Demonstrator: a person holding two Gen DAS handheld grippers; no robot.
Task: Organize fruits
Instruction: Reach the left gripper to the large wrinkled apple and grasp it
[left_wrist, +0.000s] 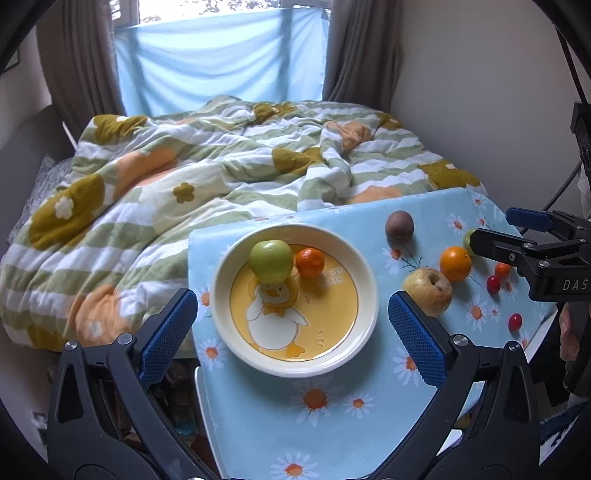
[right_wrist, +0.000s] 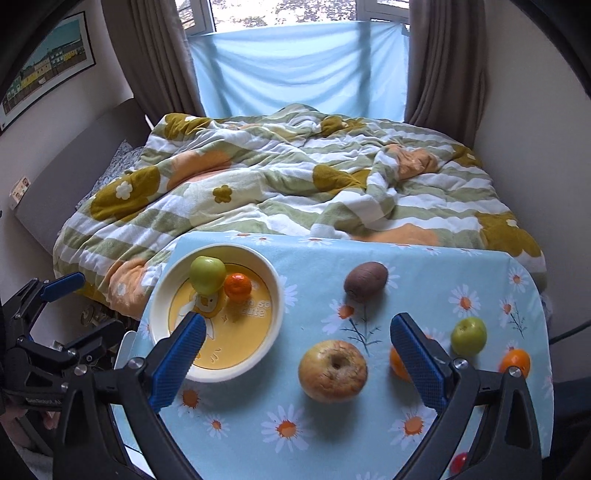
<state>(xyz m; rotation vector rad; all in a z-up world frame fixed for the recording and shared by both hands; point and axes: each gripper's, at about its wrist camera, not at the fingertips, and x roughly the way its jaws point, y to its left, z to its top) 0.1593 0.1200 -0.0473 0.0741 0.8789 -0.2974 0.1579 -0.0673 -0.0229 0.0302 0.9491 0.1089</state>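
Note:
A cream plate (left_wrist: 364, 275) (right_wrist: 275, 280) with a duck picture holds a green apple (left_wrist: 271, 260) (right_wrist: 207, 274) and a small orange (left_wrist: 309, 262) (right_wrist: 237, 285). On the daisy tablecloth (left_wrist: 295, 424) (right_wrist: 332, 435) lie a yellow apple (left_wrist: 428, 291) (right_wrist: 332, 370), a kiwi (left_wrist: 399, 226) (right_wrist: 365, 283), an orange (left_wrist: 455, 263) (right_wrist: 397, 363), a second green apple (right_wrist: 469, 336), another orange (right_wrist: 515, 362) and red cherry tomatoes (left_wrist: 493, 284). My left gripper (left_wrist: 291, 334) is open and empty above the plate. My right gripper (right_wrist: 297, 347) is open and empty above the yellow apple.
A bed with a striped flower quilt (left_wrist: 184, 177) (right_wrist: 295, 177) lies behind the table. Brown curtains (right_wrist: 447, 59) flank a window covered with blue cloth (left_wrist: 221, 62). The right gripper shows at the left wrist view's right edge (left_wrist: 528, 254).

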